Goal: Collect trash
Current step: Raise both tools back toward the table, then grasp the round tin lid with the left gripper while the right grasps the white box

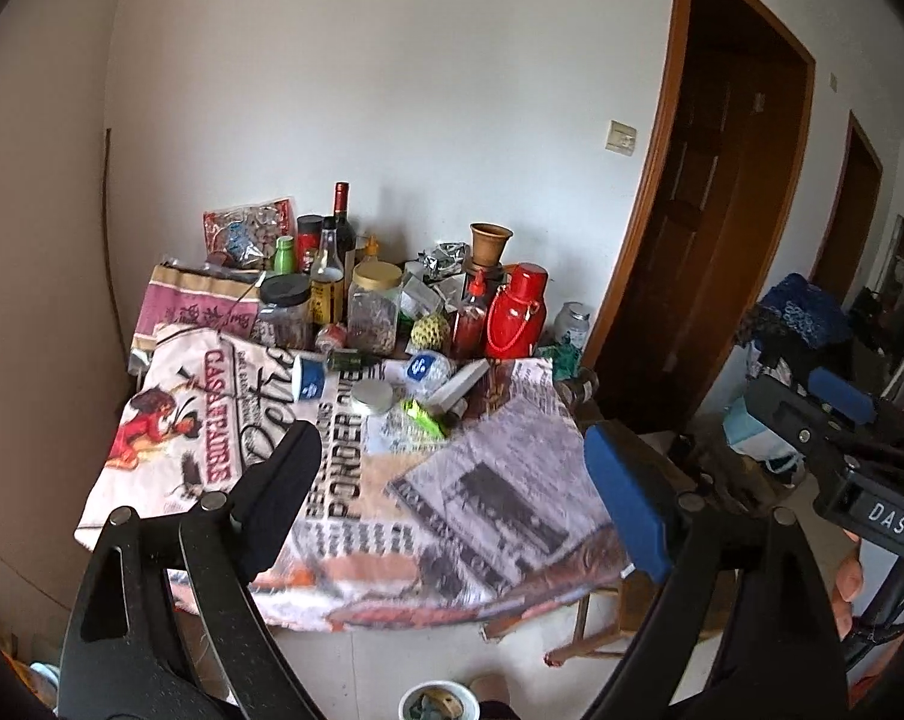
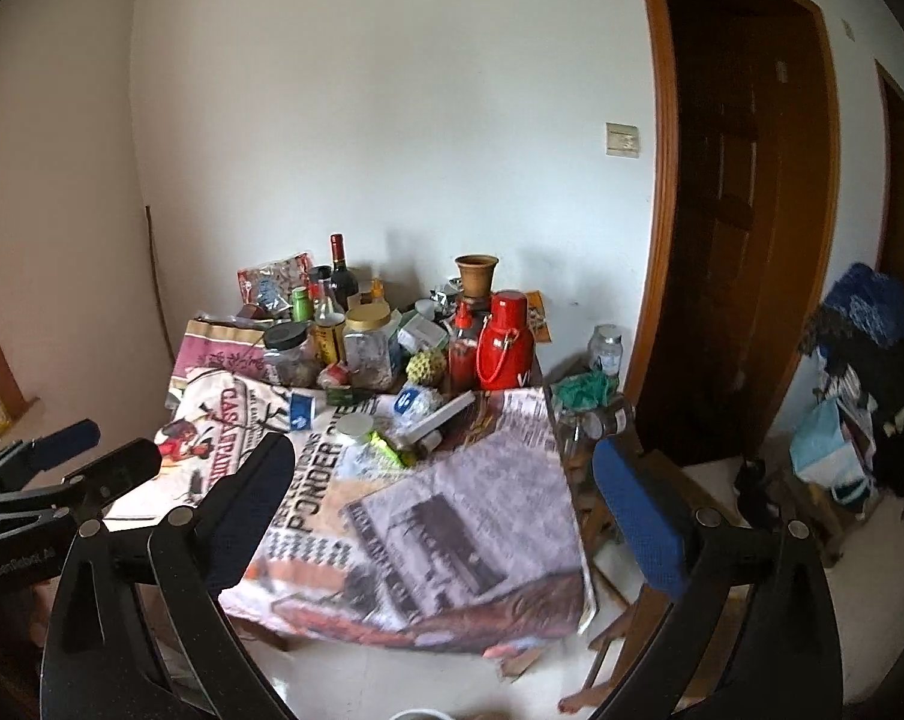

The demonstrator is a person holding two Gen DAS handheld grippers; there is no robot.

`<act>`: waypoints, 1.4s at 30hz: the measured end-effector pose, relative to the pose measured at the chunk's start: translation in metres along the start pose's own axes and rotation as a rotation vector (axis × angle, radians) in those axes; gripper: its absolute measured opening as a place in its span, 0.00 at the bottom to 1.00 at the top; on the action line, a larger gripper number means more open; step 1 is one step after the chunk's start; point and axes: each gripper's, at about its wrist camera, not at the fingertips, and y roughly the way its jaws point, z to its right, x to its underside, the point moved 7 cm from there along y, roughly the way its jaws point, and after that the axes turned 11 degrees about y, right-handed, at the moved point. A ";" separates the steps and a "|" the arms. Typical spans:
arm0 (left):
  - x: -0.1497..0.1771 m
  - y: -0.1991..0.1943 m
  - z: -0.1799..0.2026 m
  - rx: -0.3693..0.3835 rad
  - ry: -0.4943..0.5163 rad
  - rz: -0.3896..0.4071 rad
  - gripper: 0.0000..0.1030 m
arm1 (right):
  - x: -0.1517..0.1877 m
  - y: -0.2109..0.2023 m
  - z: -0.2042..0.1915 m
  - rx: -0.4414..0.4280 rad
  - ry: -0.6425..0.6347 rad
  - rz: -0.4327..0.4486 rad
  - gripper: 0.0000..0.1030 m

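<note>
A table covered by a printed cloth holds a small pile of trash at its middle: a blue-and-white cup, a crumpled plastic bottle with a blue label, a round tin, a green wrapper and a white box. My left gripper is open and empty, held short of the table's near edge. My right gripper is open and empty beside it, also short of the table.
Jars, bottles, a red thermos and a clay pot crowd the table's back by the wall. A wooden chair stands at the table's right. A white bin sits on the floor below. A dark doorway is to the right.
</note>
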 end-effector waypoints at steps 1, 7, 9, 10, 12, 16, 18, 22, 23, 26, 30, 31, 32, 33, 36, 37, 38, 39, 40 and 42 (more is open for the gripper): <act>-0.008 0.010 0.003 -0.005 -0.004 -0.005 0.87 | -0.007 0.008 0.004 -0.003 -0.006 -0.001 0.96; -0.043 0.057 0.023 -0.043 -0.023 -0.006 0.87 | -0.048 0.054 0.028 -0.064 -0.018 -0.028 0.96; -0.049 0.073 0.025 -0.060 -0.034 -0.016 0.87 | -0.055 0.067 0.034 -0.075 -0.023 -0.037 0.96; -0.052 0.079 0.026 -0.063 -0.038 -0.020 0.87 | -0.059 0.076 0.037 -0.083 -0.024 -0.047 0.96; -0.055 0.093 0.027 -0.075 -0.052 -0.031 0.87 | -0.062 0.091 0.042 -0.108 -0.023 -0.071 0.96; -0.055 0.119 0.020 -0.101 -0.061 -0.073 0.87 | -0.063 0.122 0.048 -0.131 -0.009 -0.118 0.96; -0.053 0.133 0.012 -0.112 -0.069 -0.096 0.87 | -0.063 0.139 0.052 -0.131 0.002 -0.145 0.96; -0.048 0.158 -0.011 -0.114 -0.096 -0.139 0.87 | -0.057 0.171 0.051 -0.124 0.022 -0.203 0.96; -0.047 0.164 -0.017 -0.112 -0.097 -0.151 0.87 | -0.054 0.179 0.050 -0.121 0.033 -0.220 0.96; -0.044 0.187 -0.040 -0.103 -0.089 -0.188 0.87 | -0.049 0.200 0.048 -0.108 0.076 -0.259 0.96; -0.042 0.221 -0.070 -0.060 -0.070 -0.238 0.87 | -0.038 0.233 0.041 -0.066 0.143 -0.314 0.96; -0.040 0.231 -0.077 -0.050 -0.065 -0.258 0.87 | -0.034 0.245 0.038 -0.042 0.169 -0.335 0.96; -0.038 0.244 -0.087 -0.034 -0.060 -0.280 0.87 | -0.031 0.253 0.038 -0.027 0.185 -0.351 0.96; -0.035 0.252 -0.092 -0.025 -0.059 -0.295 0.87 | -0.028 0.263 0.037 -0.018 0.202 -0.369 0.96; -0.018 0.284 -0.109 -0.004 -0.056 -0.355 0.87 | -0.015 0.297 0.033 0.002 0.252 -0.431 0.96; -0.011 0.294 -0.113 0.003 -0.058 -0.377 0.87 | -0.009 0.309 0.032 0.011 0.269 -0.454 0.96; -0.004 0.306 -0.117 0.011 -0.064 -0.403 0.87 | -0.003 0.320 0.032 0.019 0.288 -0.478 0.96; 0.005 0.317 -0.120 0.022 -0.073 -0.430 0.87 | 0.002 0.331 0.033 0.020 0.306 -0.501 0.96; 0.013 0.327 -0.122 0.030 -0.082 -0.452 0.87 | 0.010 0.343 0.033 0.019 0.329 -0.529 0.96; 0.029 0.347 -0.126 0.048 -0.096 -0.494 0.87 | 0.024 0.366 0.035 0.017 0.378 -0.580 0.96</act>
